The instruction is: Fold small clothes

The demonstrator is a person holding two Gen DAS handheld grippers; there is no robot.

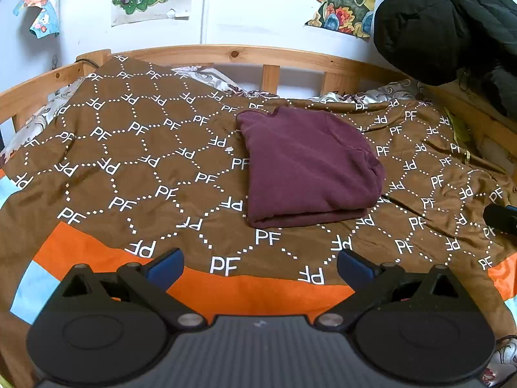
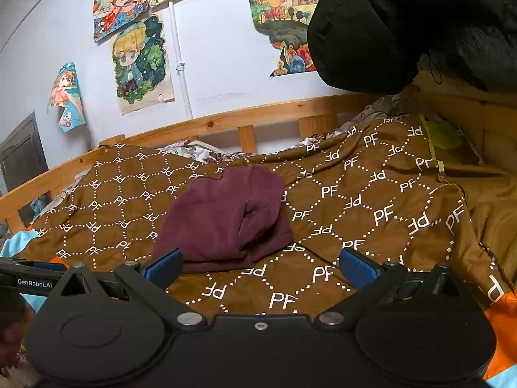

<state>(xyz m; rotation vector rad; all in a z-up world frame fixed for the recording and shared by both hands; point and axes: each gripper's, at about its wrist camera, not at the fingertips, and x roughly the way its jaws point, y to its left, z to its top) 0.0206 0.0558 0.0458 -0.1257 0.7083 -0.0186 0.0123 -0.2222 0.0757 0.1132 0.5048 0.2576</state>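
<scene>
Two hand-held grippers are hovering over the near edge of the bed, both empty. Left hand-held gripper [image 1: 260, 263] is showing its blue-padded fingers [image 1: 164, 266] spread wide apart, nothing between them. Right hand-held gripper [image 2: 260, 263] is likewise standing wide open, blue pads [image 2: 357, 266] apart, clear of the cloth.

Maroon garment [image 1: 307, 165] is lying folded into a compact stack of layers, near the middle of the bed toward the far rail, resting on the brown bedspread [image 1: 129, 148] printed with white "PF" letters and dotted hexagons. From the right wrist view the maroon garment [image 2: 226, 216] is showing a rounded fold bulging on its right side; its near edge is sitting just beyond the left finger of the right tool, not touching it.

Orange band [image 1: 258, 294] of the bedspread is running along the near edge. Wooden bed rail [image 1: 258, 53] is bounding the far side. Black padded jacket [image 1: 446, 22] is hanging over the far right corner. Cartoon posters [image 2: 142, 61] are hanging on the white wall behind.
</scene>
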